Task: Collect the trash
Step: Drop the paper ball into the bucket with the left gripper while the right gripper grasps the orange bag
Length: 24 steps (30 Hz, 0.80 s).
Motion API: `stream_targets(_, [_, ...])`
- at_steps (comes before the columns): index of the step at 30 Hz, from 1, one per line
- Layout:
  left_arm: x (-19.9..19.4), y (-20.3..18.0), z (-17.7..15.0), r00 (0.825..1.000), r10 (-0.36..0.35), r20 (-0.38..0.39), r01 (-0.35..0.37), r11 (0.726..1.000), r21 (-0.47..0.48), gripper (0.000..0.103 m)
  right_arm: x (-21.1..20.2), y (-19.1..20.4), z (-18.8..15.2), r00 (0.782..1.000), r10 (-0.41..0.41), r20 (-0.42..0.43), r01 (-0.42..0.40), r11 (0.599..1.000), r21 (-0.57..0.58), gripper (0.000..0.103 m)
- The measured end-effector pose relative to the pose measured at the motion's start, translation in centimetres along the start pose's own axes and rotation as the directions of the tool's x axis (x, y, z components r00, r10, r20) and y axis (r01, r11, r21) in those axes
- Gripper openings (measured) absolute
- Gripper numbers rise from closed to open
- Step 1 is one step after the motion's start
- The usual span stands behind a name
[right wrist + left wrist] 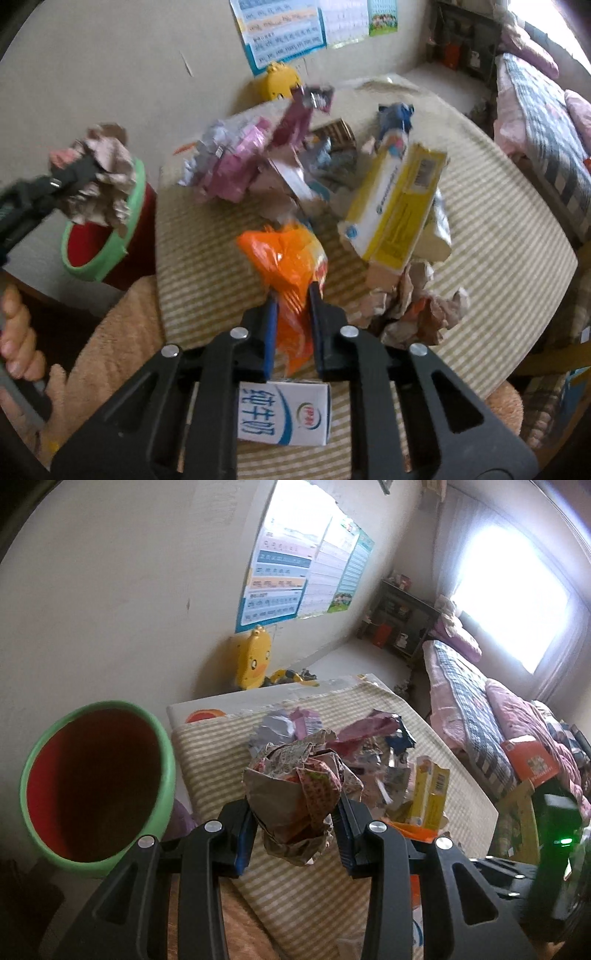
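Left wrist: jaws clamp crumpled paper [295, 794]; right jaws seemingly pinch orange wrapper [288, 266]

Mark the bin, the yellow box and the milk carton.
bin [168, 760], left wrist view, green rim.
yellow box [397, 214], right wrist view, yellow side panel.
milk carton [284, 415], right wrist view, printed top face.

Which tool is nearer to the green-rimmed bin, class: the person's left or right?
Left. The left tool, shut on a crumpled paper ball, is at the green-rimmed bin, near its rim. The right tool grips an orange wrapper on the striped table, farther away.
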<state>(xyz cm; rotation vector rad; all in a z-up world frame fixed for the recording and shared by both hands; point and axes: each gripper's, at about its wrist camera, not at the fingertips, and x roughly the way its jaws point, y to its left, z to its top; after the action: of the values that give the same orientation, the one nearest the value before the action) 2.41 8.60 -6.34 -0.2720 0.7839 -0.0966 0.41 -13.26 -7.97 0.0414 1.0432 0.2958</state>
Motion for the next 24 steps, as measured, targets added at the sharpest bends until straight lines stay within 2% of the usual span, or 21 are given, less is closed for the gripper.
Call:
stream_targets(5, [-0.7,3.1,0.9,0.997,0.074,0.032,-0.073,0.997,-0.038,0.034,-3.8,0.6,1.5,0.996,0.033,0.088,-0.034,0.999,0.012,0.013])
stream_targets(11, [-1.5,8.9,1.2,0.976,0.214,0.036,-0.209,0.973,-0.100,0.034,-5.4,2.8,4.2,0.982,0.111,0.154,-0.112,0.994,-0.006,0.013])
stream_targets(16, [-1.3,13.5,0.5,0.954,0.300,-0.017,-0.298,0.940,-0.168,0.034,-3.3,6.5,6.6,0.969,0.208,0.133,-0.202,0.978,-0.060,0.013])
stream_targets(24, [0.0,17.8,-0.1,0.931,0.357,-0.074,-0.365,0.907,-0.210,0.035,3.0,15.2,11.1,0.928,0.369,0.057,-0.361,0.925,-0.122,0.013])
